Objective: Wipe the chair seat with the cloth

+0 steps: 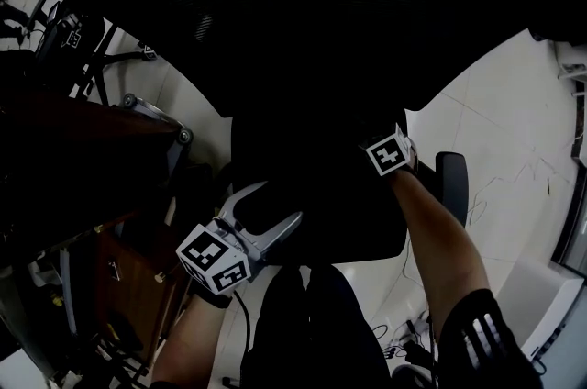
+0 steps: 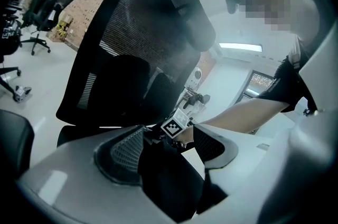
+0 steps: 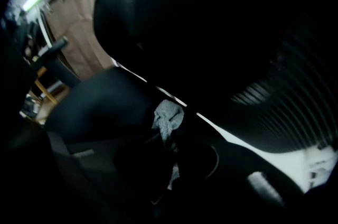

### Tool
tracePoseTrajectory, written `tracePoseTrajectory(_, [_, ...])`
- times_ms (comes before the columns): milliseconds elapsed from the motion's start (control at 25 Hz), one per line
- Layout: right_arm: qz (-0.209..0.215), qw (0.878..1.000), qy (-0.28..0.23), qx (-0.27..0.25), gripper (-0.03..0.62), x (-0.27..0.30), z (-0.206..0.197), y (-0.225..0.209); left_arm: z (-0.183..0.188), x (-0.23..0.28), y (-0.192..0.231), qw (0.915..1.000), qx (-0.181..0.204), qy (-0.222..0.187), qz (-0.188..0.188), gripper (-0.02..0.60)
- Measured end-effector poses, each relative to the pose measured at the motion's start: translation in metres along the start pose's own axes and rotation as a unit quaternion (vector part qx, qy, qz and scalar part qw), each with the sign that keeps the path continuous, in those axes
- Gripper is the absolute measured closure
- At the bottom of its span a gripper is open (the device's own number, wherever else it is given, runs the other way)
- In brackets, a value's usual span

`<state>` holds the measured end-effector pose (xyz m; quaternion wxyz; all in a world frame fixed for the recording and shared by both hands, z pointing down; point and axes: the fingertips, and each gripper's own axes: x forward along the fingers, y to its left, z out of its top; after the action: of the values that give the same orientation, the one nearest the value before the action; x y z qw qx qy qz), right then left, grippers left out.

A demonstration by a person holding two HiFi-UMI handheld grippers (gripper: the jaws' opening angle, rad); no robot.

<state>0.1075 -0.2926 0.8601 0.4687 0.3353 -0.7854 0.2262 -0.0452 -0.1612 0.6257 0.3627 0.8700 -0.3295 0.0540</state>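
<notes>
Pinches a grey cloth [image 3: 168, 116] in the right gripper [image 3: 170, 137], jaws closed tight on it, over the black chair seat [image 1: 326, 208]; cannot tell whether cloth and seat touch. Sits at 3 o'clock in the head view, with the cloth poking out toward 12 o'clock in the right gripper view. Holds the left gripper [image 1: 273, 204] at the seat's front corner, about 7 o'clock, jaws spread wide, clamped on nothing, dark seat between them. Faces the mesh chair back [image 2: 140, 43].
</notes>
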Motion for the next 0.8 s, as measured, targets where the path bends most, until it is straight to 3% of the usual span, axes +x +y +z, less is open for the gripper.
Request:
tracePoseTrajectory(200, [0.1, 0.993, -0.039, -0.046, 0.54, 0.026, 0.059, 0.129, 0.0, -0.029, 0.012, 0.9995, -0.005, -0.01, 0.03, 0.259])
tracePoseTrajectory(440, [0.161, 0.981, -0.054, -0.093, 0.54, 0.05, 0.095, 0.235, -0.007, -0.06, 0.019, 0.9983, -0.005, -0.017, 0.056, 0.259])
tracePoseTrajectory(600, [0.166, 0.978, -0.033, -0.123, 0.54, 0.065, 0.076, 0.248, -0.013, -0.066, 0.02, 0.9979, -0.012, -0.026, 0.058, 0.259])
tracePoseTrajectory(800, [0.137, 0.983, -0.007, -0.121, 0.54, 0.06, 0.04, 0.204, -0.025, -0.059, 0.017, 0.9983, -0.027, -0.024, 0.046, 0.259])
